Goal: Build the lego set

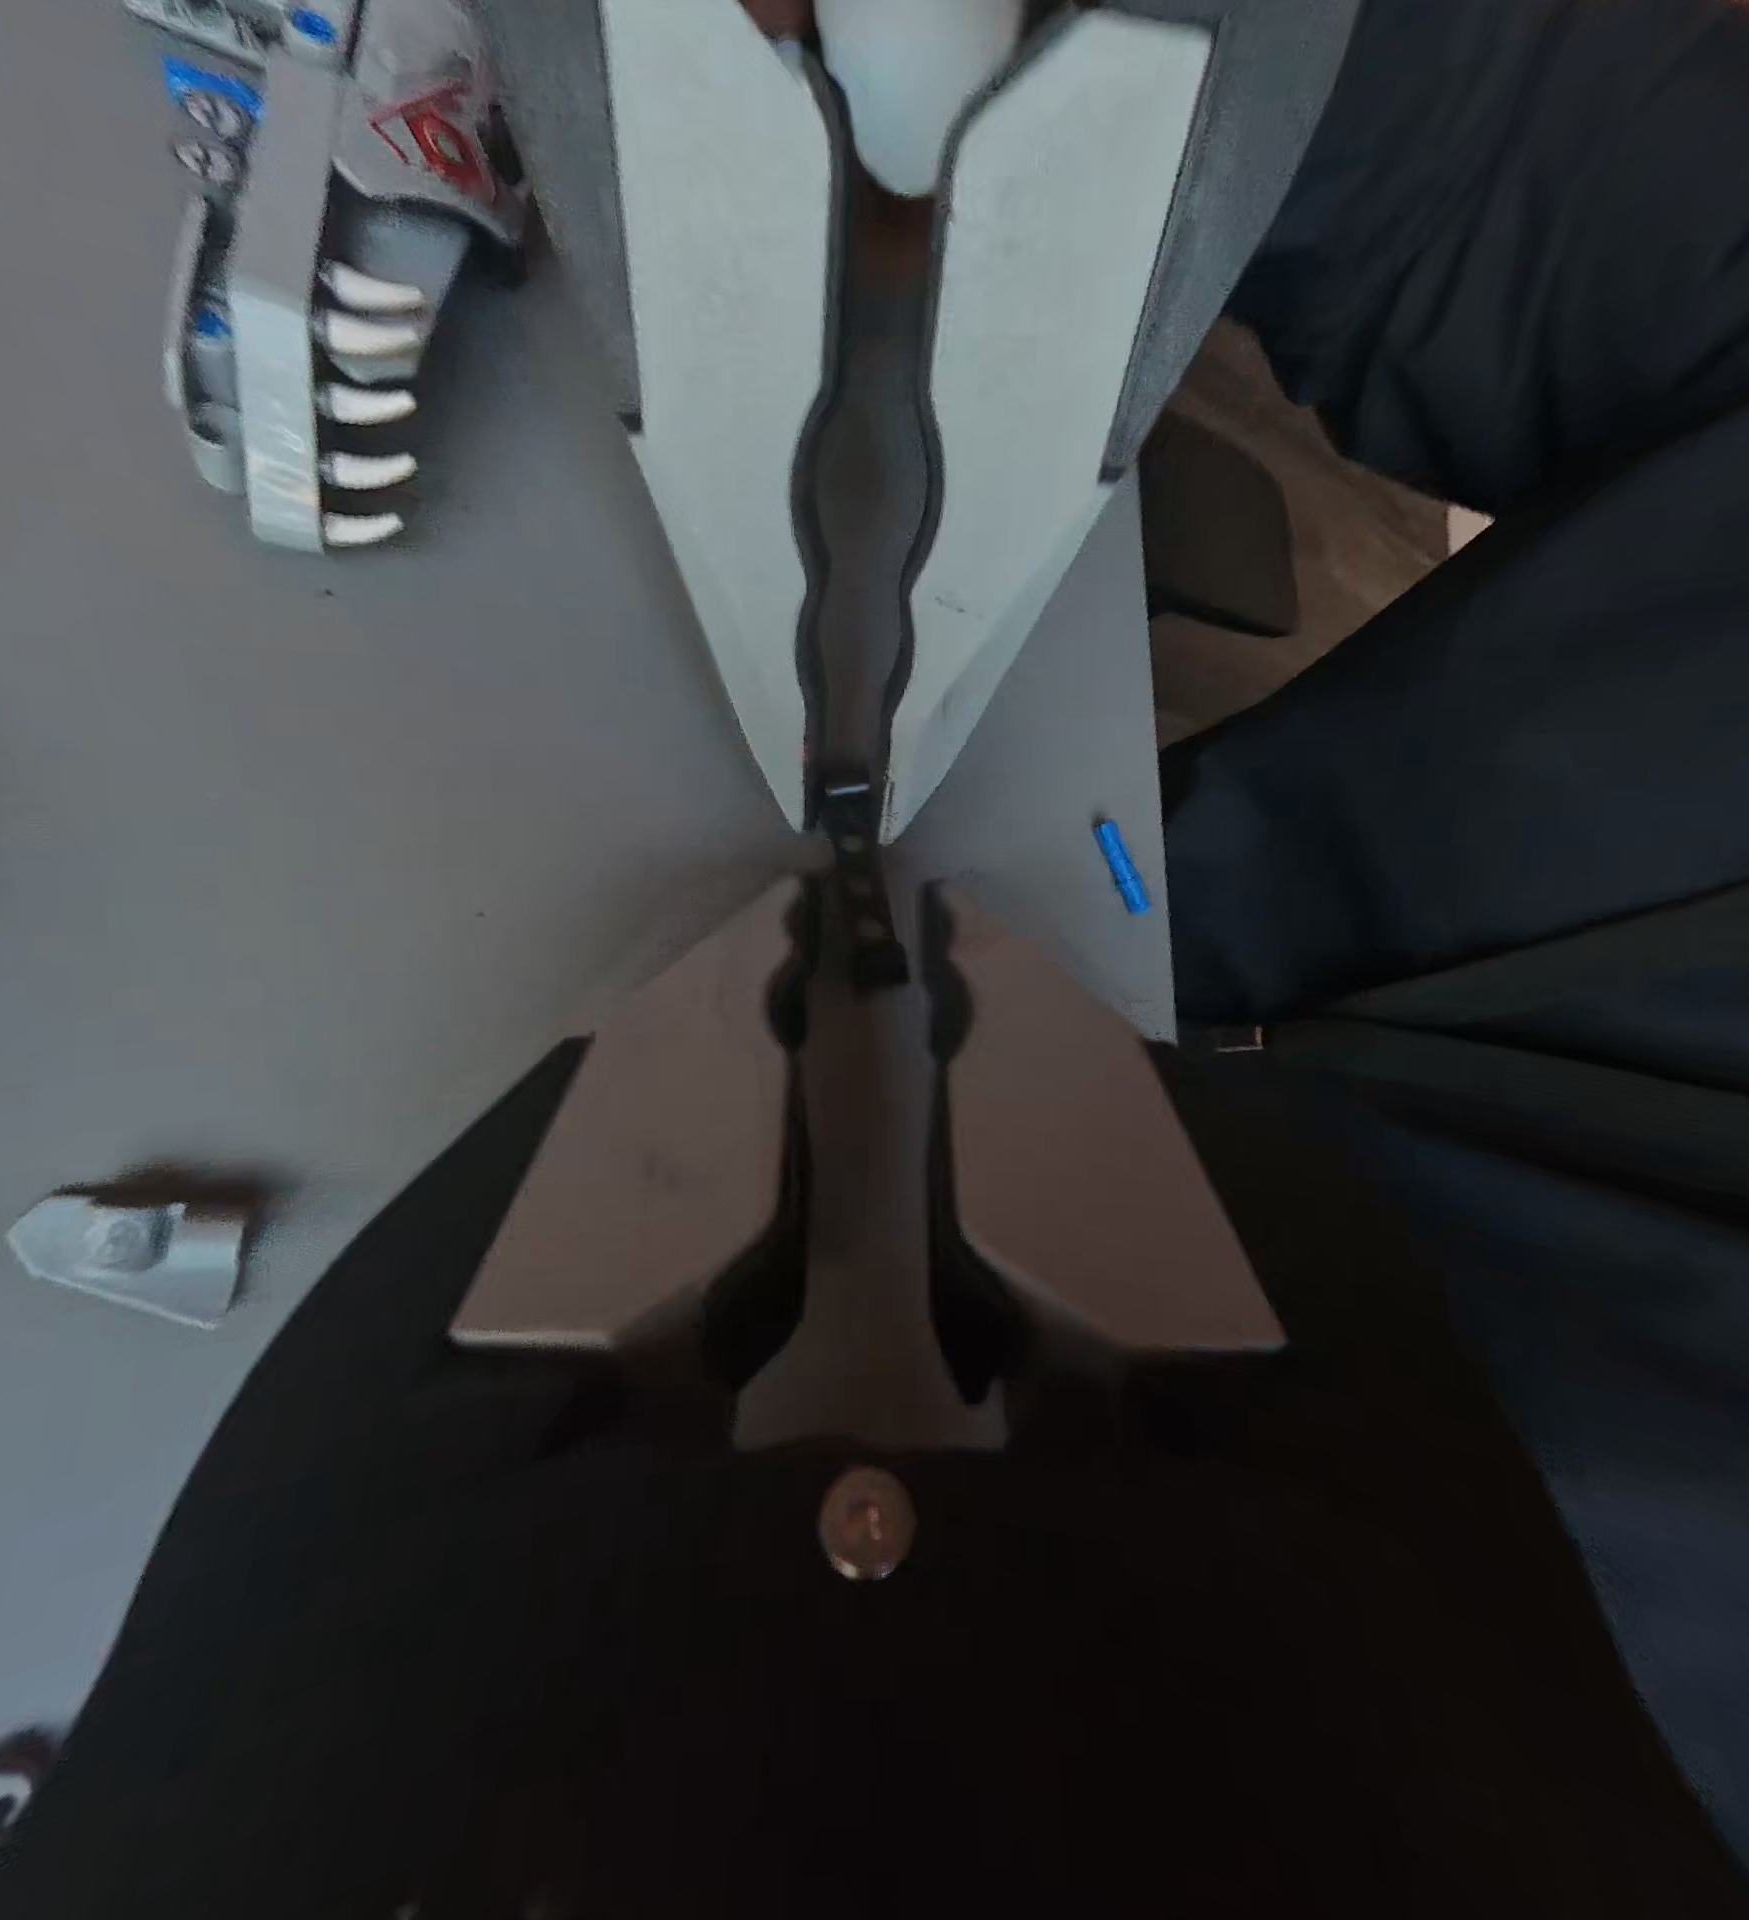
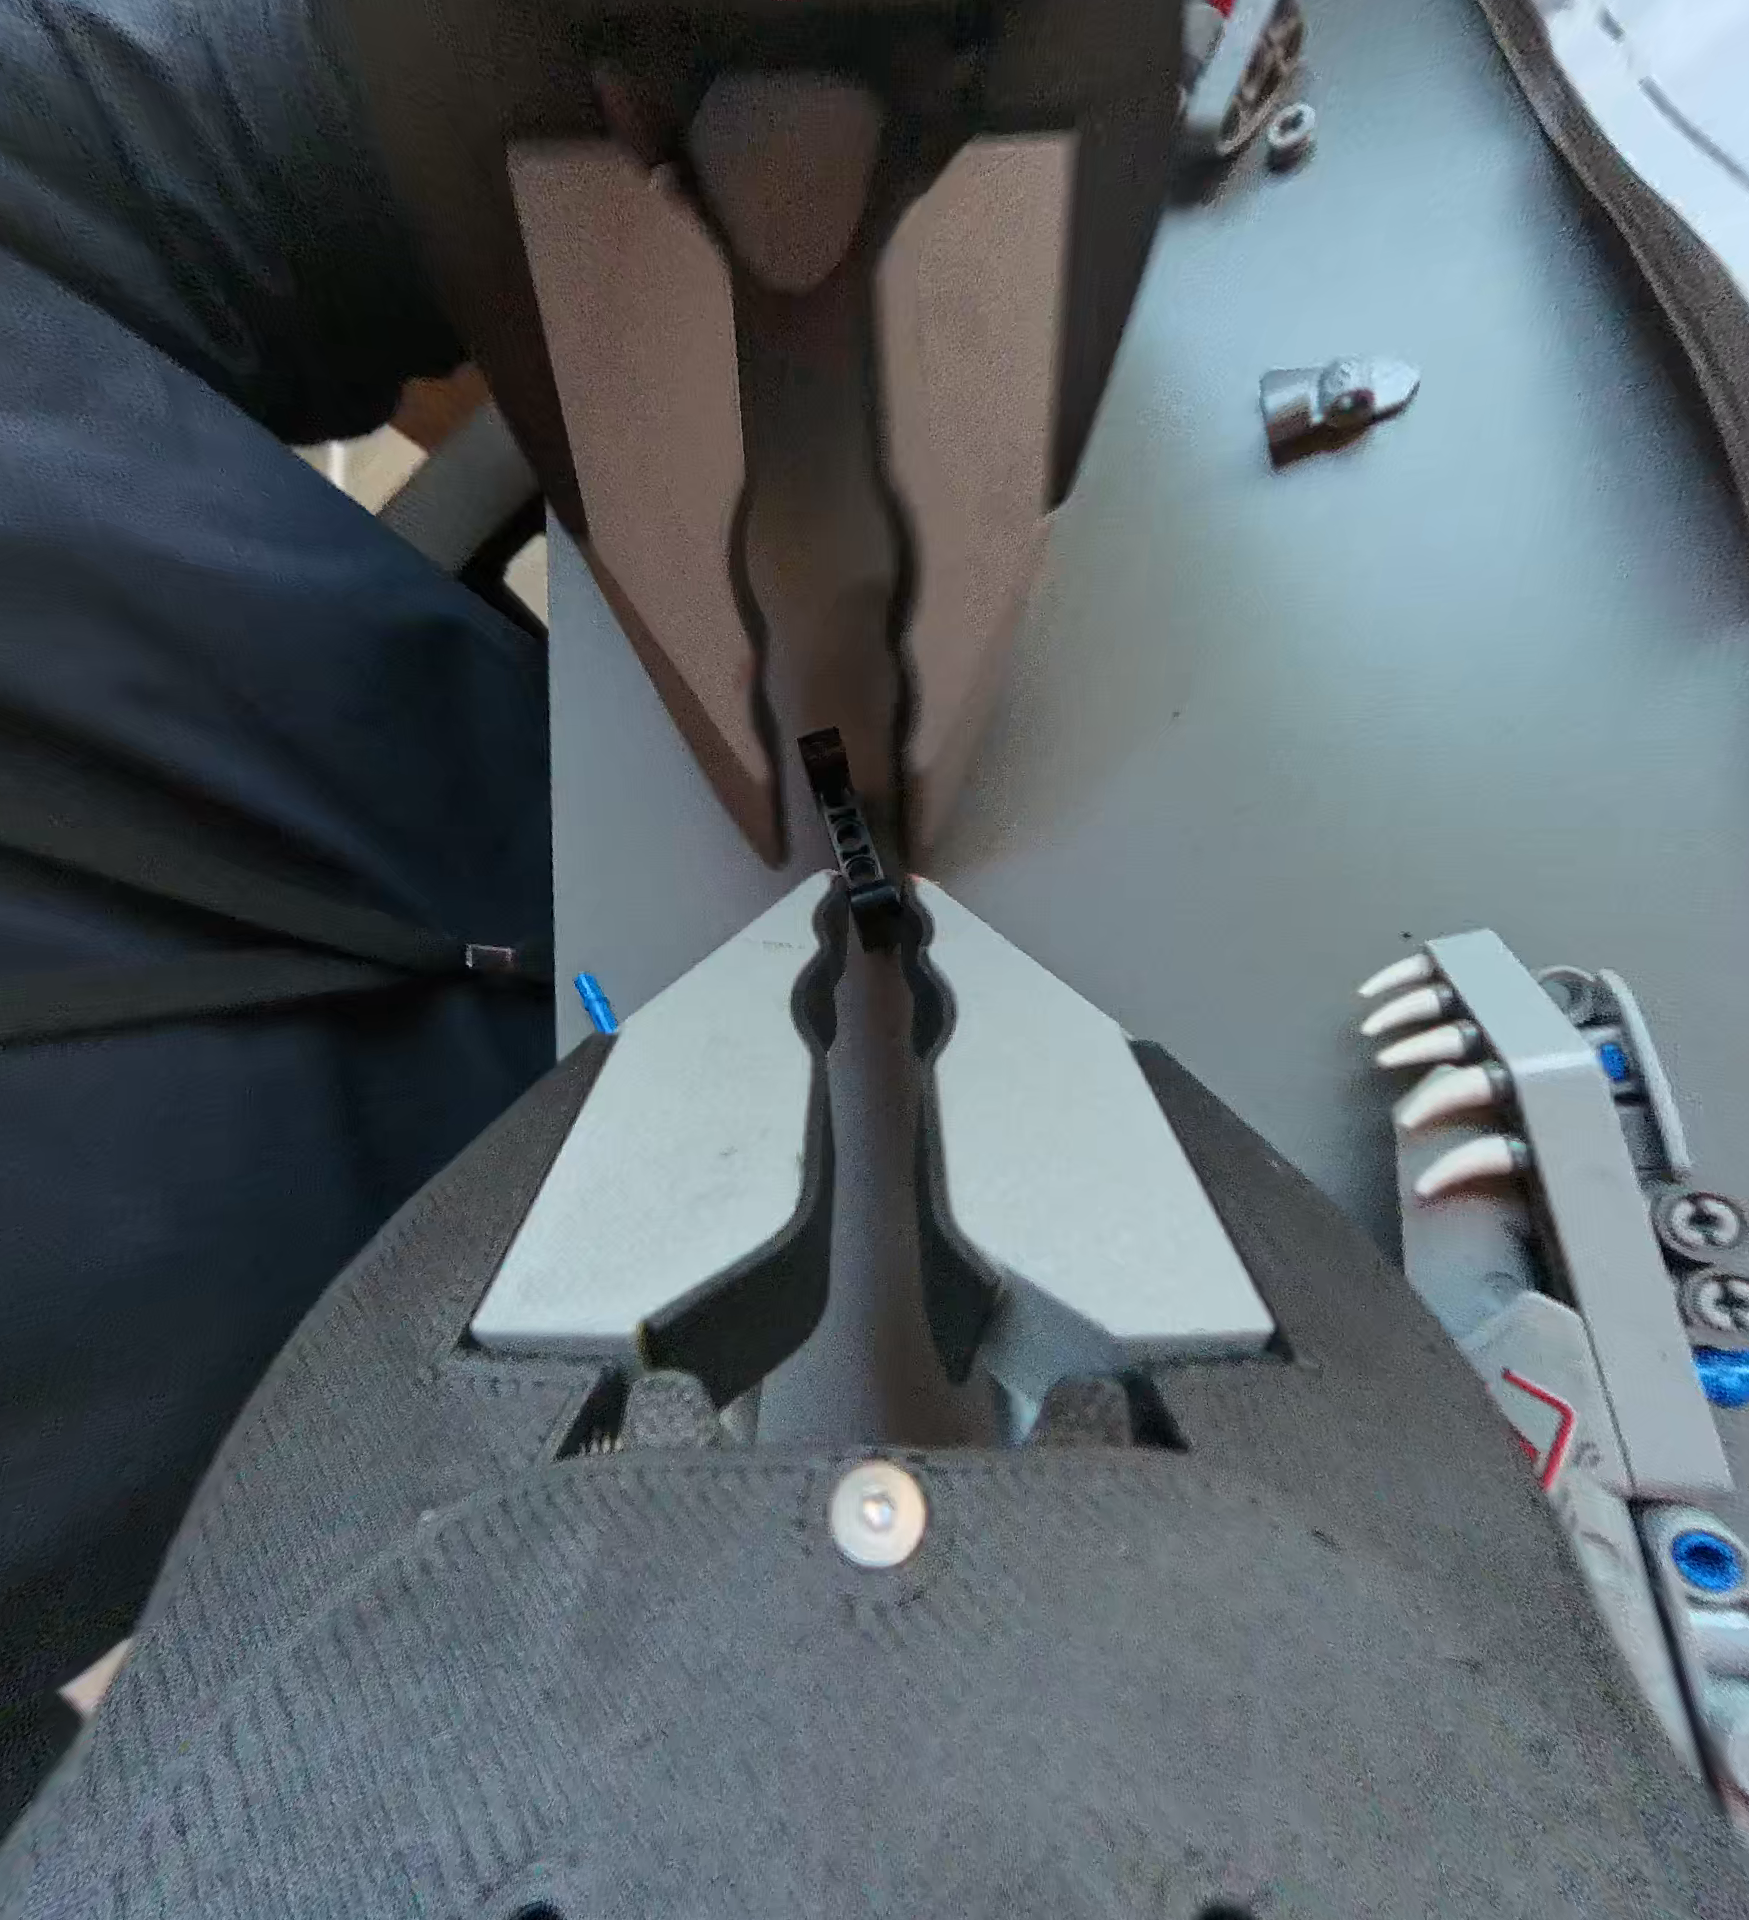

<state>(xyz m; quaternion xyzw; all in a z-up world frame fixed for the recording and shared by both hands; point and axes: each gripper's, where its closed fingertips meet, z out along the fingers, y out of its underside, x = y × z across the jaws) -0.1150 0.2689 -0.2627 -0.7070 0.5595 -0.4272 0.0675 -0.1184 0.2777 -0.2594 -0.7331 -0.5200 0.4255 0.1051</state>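
Dark printed housing fills the foreground of both wrist views, each with one screw; no brand mark or legible writing shows anywhere. Tip to tip, the left gripper [image 1: 862,894] and right gripper [image 2: 875,883] meet over the grey table [image 2: 1369,675], both narrowed around one black holed beam [image 2: 854,842]; the left's contact is hard to make out. Beyond, a blue pin [image 1: 1119,865] lies near the table edge. Farther off, the grey toothed assembly [image 2: 1535,1143] carries a red-lined sticker, blurred, and is cut off by the frame.
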